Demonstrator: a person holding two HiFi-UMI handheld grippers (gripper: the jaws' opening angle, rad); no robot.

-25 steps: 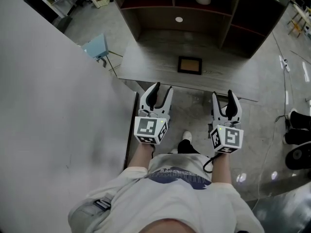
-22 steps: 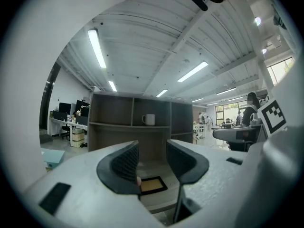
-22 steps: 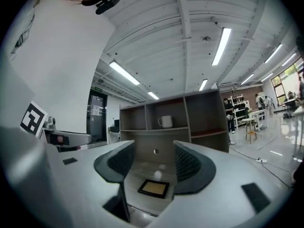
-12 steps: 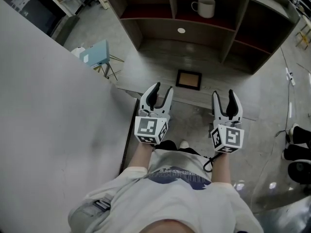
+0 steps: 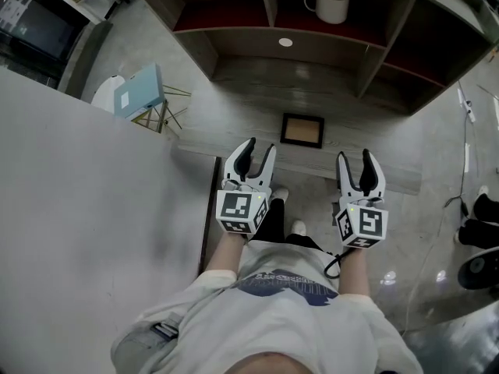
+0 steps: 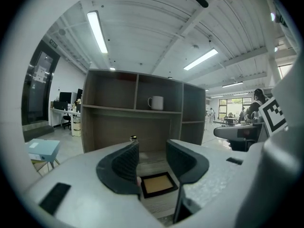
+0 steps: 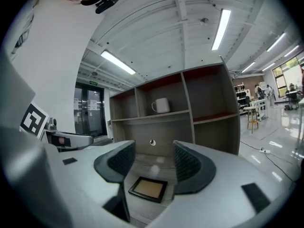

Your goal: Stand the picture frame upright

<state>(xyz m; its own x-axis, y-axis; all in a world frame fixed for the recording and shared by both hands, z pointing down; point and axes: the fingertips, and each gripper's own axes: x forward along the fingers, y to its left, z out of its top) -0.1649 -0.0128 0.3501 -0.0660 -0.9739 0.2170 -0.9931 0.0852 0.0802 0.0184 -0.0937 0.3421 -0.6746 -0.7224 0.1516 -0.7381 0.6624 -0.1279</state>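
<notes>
Wooden shelf unit [image 5: 234, 92] with a desk top fills the far side. Before its front edge hover the left gripper [image 5: 259, 146] and right gripper [image 5: 355, 156], side by side, each with jaws spread wide. The picture frame [image 5: 302, 130] lies flat near that edge; a white mug [image 5: 330, 2] stands on the shelf above.

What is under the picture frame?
The picture frame lies flat, face up, on the wooden desktop. Its underside, and any stand there, is covered by the frame itself and cannot be seen.
</notes>
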